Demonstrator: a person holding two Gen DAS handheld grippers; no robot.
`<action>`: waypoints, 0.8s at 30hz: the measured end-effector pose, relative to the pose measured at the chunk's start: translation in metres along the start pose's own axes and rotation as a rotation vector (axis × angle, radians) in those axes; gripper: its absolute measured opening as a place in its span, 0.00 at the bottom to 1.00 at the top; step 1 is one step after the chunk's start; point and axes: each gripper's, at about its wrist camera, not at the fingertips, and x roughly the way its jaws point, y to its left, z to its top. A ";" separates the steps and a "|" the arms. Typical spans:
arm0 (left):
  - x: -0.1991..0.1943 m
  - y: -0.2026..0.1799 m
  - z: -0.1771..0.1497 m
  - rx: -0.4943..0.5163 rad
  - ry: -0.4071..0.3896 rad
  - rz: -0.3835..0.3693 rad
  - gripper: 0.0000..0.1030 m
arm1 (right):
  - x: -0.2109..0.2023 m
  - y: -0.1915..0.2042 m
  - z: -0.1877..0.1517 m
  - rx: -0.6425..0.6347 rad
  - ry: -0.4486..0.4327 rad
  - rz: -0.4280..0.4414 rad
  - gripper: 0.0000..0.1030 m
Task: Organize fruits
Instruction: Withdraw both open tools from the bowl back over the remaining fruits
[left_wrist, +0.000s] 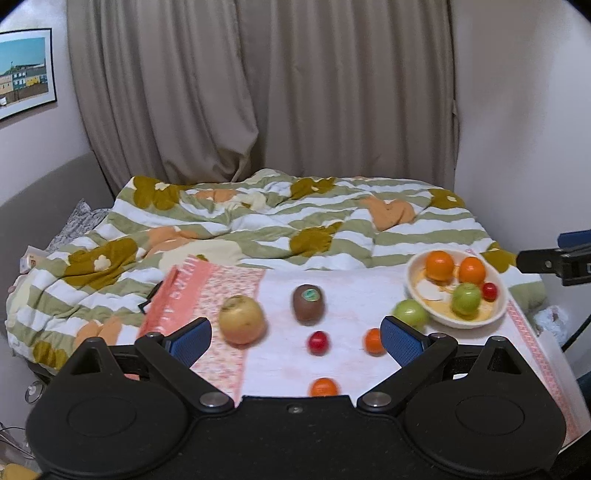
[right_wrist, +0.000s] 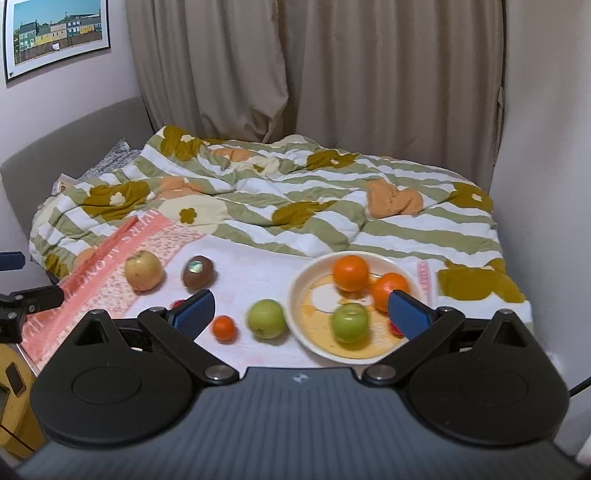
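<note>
both the left gripper (left_wrist: 295, 338) and right gripper (right_wrist: 301, 314) hover wide open and empty over loose fruit on the pink-and-white cloth (left_wrist: 347, 295), beside the round cream bowl (right_wrist: 295, 295) holding two oranges, a green apple and a small red fruit.

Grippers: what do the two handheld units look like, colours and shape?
Both match in build: black plastic body, two round disc housings, angled black linkage arms with silver pivot screws, ending in blue textured finger pads. The left gripper has a smooth matte black top. The right gripper has a ribbed grey-blue top with a small logo. No hands or sleeves are visible.
</note>
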 end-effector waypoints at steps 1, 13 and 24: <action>0.002 0.009 -0.001 0.002 -0.002 -0.006 0.97 | 0.002 0.008 -0.001 0.001 0.002 0.002 1.00; 0.049 0.098 -0.001 0.080 0.030 -0.121 0.97 | 0.034 0.115 -0.019 0.089 0.054 -0.063 1.00; 0.128 0.141 0.010 0.203 0.059 -0.253 0.96 | 0.088 0.178 -0.040 0.203 0.160 -0.188 1.00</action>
